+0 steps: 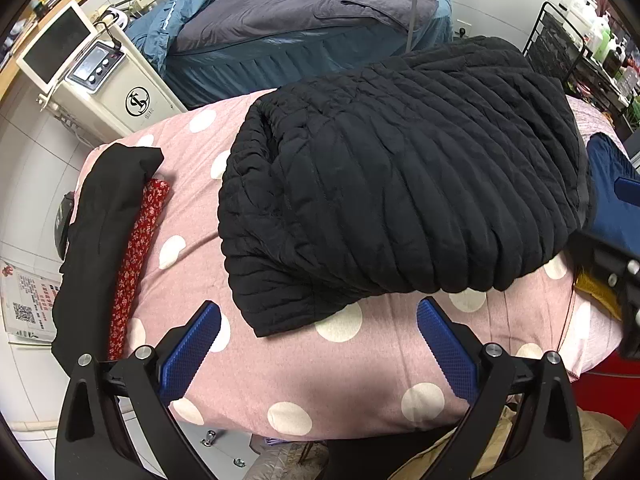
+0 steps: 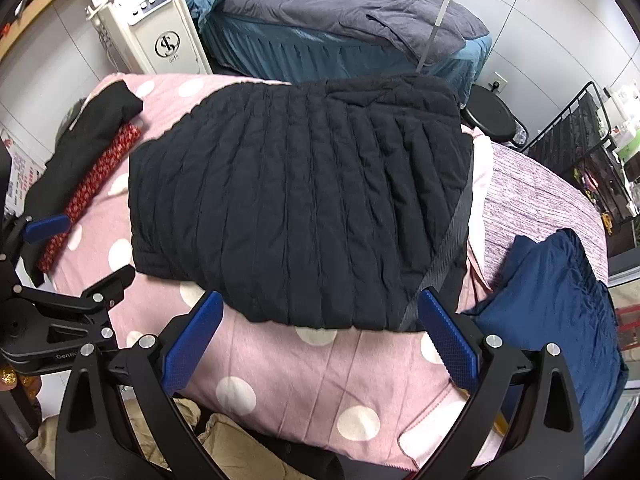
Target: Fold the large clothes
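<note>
Blue ridged pads of the left tool (image 1: 318,344) sit nearest the lens, spread wide apart with nothing between them, hovering over the near edge of a pink bed cover with white dots (image 1: 360,384). Seen from the right wrist, the right tool (image 2: 320,340) is likewise spread and empty, its far pad tip just beside a grey strap (image 2: 444,256) that runs down the right edge of the garment.

On the middle of the bed lies the black quilted jacket (image 2: 300,200), already folded into a thick, roughly rectangular bundle. Its left side looks looser, with a rounded fold and a flap reaching toward the near edge.

Folding appears largely done; what may remain is tidying that loose flap, or setting the bundle aside. At the far left lie a folded black garment (image 1: 104,216) and a red floral cloth (image 1: 140,248). A dark blue cloth (image 2: 560,312) lies at the near right.
</note>
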Available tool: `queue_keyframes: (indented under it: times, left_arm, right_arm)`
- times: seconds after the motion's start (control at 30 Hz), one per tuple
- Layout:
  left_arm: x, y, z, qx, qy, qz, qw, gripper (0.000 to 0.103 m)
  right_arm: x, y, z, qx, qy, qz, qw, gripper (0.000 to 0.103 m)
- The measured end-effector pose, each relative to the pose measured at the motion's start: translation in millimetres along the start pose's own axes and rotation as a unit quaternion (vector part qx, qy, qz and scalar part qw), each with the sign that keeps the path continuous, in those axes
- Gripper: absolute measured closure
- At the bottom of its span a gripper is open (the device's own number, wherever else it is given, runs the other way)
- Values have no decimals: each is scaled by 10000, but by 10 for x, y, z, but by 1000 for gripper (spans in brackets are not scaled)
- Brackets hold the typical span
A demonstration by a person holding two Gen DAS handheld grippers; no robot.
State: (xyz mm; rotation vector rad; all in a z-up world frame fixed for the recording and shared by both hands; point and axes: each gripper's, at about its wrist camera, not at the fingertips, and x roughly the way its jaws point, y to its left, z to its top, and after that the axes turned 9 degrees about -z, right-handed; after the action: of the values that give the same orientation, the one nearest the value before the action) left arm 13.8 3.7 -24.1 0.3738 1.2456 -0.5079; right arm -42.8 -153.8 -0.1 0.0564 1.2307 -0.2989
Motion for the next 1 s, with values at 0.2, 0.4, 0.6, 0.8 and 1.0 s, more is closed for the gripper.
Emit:
queue_keyframes:
  times: [0.2, 0.4, 0.6, 0.8, 1.0]
  left_arm:
    - [9, 432, 179, -531, -170, -75, 9984, 6]
    - [93, 899, 518, -1054, -158, -425, 9934, 6]
    - [376, 759, 818, -1095, 150, -1492, 9826, 6]
    - [653, 369, 865, -449, 379, -1890, 9802, 17]
    - [855, 312, 618, -314, 674, -2121, 9744, 60]
  right_arm:
    - [90, -220, 336, 120, -154, 58, 9998, 7]
    - [342, -324, 994, -54, -184, 266, 9995, 7]
    - [1029, -105, 1792, -601, -75, 83, 9981, 7]
    - [1826, -87, 2095, -703, 483, -189, 9962, 7]
    - [1798, 13, 1493, -1588, 498, -383, 9853, 87]
